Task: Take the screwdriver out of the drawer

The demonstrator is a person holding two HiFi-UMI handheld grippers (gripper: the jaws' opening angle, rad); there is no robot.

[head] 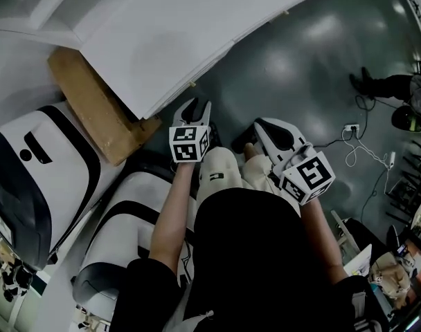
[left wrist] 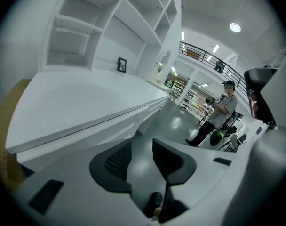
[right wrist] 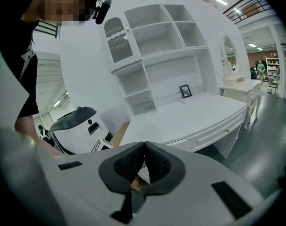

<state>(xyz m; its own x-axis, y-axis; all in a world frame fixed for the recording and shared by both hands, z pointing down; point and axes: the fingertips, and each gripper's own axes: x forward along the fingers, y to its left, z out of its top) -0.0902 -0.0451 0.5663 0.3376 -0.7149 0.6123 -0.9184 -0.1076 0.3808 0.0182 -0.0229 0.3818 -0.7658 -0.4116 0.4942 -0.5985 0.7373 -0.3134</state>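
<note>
Item, left gripper (head: 196, 108): jaws spread, nothing between them, held low over the floor (head: 300, 68) just off the edge of the table (head: 196, 40); we judged that a spread gripper brought to the small knob of a drawer (right wrist: 213, 132) might close off-centre and slip off; the drawer would then not come out.

Item, screwdriver: seen in no view; the drawer fronts stood shut, so we took it to lie inside; picking the wrong drawer would cost a search.

Item, right gripper (head: 262, 126): pads pressed together, tips meeting, pinching nothing we could name; unless parted in time, it could only knock the tool about rather than take it; the person's knees (head: 221, 175), close under both grippers, might also block a drawer pulled outward.

Surface and room, left to right: white-and-black machine housings (head: 30, 178) at the left; a cardboard box (head: 93, 106) set against the table's corner; the table itself white, broad and nearly bare, with an open shelf unit (right wrist: 152, 55) rising at its back and a small picture frame (right wrist: 185, 91) standing on it; the floor dark and glossy; loose cables (head: 356, 144) at the right; a bystander (left wrist: 225, 109) well apart in the lit hall beyond.
</note>
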